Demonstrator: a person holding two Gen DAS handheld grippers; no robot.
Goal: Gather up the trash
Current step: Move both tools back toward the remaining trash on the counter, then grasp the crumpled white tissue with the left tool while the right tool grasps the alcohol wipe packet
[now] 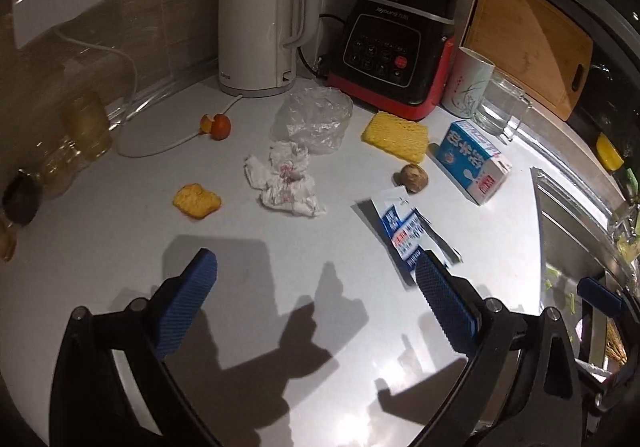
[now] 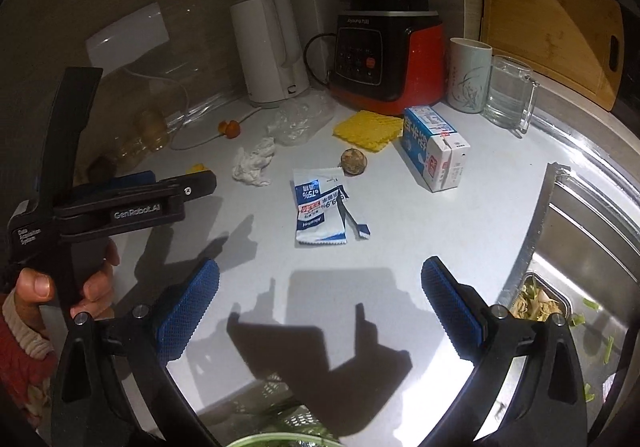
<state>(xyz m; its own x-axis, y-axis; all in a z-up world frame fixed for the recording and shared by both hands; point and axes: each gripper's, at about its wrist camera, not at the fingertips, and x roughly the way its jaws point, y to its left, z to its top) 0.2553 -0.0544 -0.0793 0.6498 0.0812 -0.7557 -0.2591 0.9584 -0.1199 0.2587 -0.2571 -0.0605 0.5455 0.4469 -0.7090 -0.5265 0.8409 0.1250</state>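
Note:
Trash lies scattered on the white counter (image 1: 280, 327). A crumpled tissue (image 1: 286, 179) sits in the middle, also in the right wrist view (image 2: 254, 163). A clear plastic bag (image 1: 314, 117) lies behind it. A torn blue-white wipe packet (image 1: 404, 231) (image 2: 320, 209) lies flat. A yellow peel piece (image 1: 197, 201), an orange peel (image 1: 219, 125), a brown round scrap (image 1: 412, 177) (image 2: 354, 162), a yellow sponge (image 1: 396, 137) and a milk carton (image 1: 474, 161) (image 2: 436, 147) lie around. My left gripper (image 1: 316, 311) is open and empty above the counter. My right gripper (image 2: 320, 315) is open and empty.
A white kettle (image 1: 260, 19), a black-red blender (image 1: 396, 47), a mug (image 1: 470, 83), a glass mug (image 1: 502, 109) and a cutting board (image 1: 532, 43) stand at the back. An oil bottle (image 1: 68, 143) lies left. A steel sink (image 2: 592, 247) with vegetable scraps is right.

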